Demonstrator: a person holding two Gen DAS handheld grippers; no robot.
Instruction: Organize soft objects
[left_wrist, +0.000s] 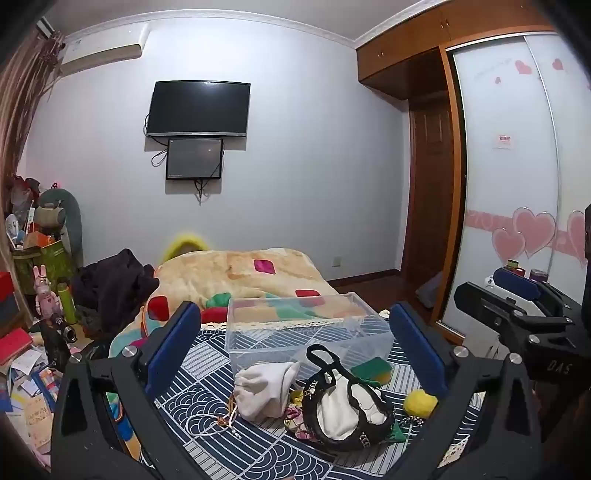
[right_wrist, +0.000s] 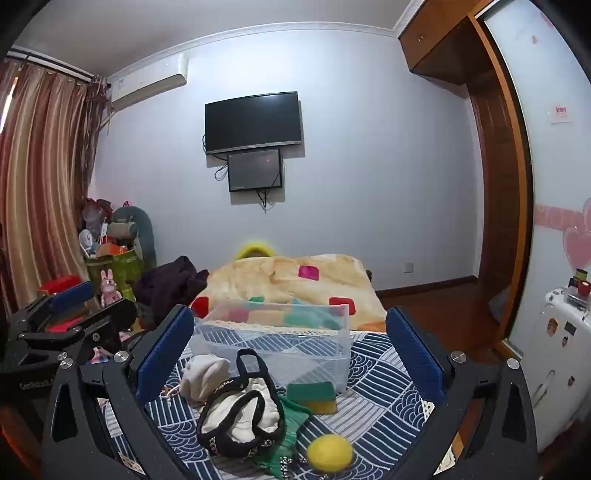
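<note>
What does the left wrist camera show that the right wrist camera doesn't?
Only the left wrist view shows the open right gripper and the tangled white cord. Only the right wrist view shows the open left gripper and the striped red curtain. Both show the clear plastic bin, yellow fuzzy ball and black-trimmed white bag.

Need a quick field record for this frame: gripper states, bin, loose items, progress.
left gripper: jaws open, holding nothing
right gripper: jaws open, holding nothing
clear bin: on the patterned bedspread, nothing visible inside
white cloth: bunched, in front of the bin
black-and-white bag: lying beside the cloth
sponge: green and yellow, by the bin's near corner
yellow ball: nearest the right gripper
progress: nothing binned yet
</note>
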